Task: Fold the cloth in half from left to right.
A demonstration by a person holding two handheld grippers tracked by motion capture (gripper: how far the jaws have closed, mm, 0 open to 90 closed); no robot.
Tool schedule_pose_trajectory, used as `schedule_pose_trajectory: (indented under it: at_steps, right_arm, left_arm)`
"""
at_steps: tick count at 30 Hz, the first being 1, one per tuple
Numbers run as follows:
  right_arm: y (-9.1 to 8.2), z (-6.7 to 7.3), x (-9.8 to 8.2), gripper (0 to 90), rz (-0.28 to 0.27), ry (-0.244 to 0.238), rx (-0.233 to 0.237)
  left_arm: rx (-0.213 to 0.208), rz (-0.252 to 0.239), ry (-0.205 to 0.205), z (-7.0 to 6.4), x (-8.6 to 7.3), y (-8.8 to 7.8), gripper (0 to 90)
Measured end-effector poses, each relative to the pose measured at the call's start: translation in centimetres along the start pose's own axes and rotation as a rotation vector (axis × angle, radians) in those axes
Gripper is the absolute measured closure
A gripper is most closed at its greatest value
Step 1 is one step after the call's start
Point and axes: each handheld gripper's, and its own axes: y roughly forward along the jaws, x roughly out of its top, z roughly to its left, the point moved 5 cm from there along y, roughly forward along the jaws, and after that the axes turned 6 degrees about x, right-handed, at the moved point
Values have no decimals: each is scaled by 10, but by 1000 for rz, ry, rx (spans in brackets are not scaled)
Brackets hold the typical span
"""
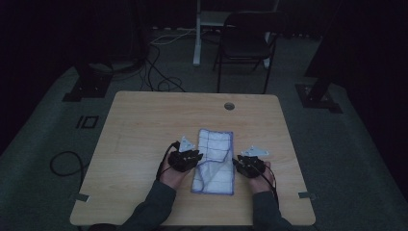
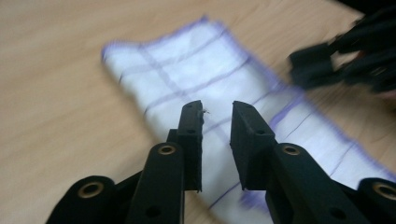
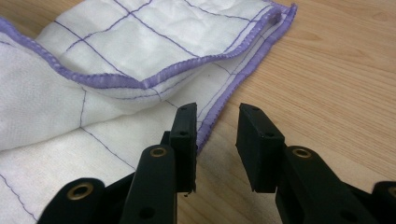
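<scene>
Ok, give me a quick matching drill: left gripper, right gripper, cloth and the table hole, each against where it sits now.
Things:
1. left gripper
2. right gripper
3. cloth
4. table hole

Places:
A. far edge of the table
B. at the cloth's right edge
C. flat between the grippers
D. at the cloth's left edge

Pairs: 1-D, 2-B, 3-C, 4-A

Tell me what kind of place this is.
Probably a lab or studio set up for recording: a lone wooden table on carpet, loose cables on the floor, dark stand bases beside it, a folding chair behind.
</scene>
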Motion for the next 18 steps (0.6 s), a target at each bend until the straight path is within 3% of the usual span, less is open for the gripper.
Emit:
schedule_pose_trajectory:
  at_steps: [4, 11, 15, 18]
  right_arm:
    - [-1, 0, 1, 687, -5, 3, 2]
    - [-5, 0, 9, 679, -52, 38, 38]
    - [-4, -1, 13, 679, -65, 56, 61]
    - [2, -4, 16, 679, -56, 74, 72]
  left_arm:
    - [-37, 50, 37, -13, -14, 8, 752]
    - [-115, 80, 86, -46, -30, 13, 725]
    - [-132, 90, 118, -58, -35, 14, 717]
    - [-136, 88, 113, -61, -38, 14, 712]
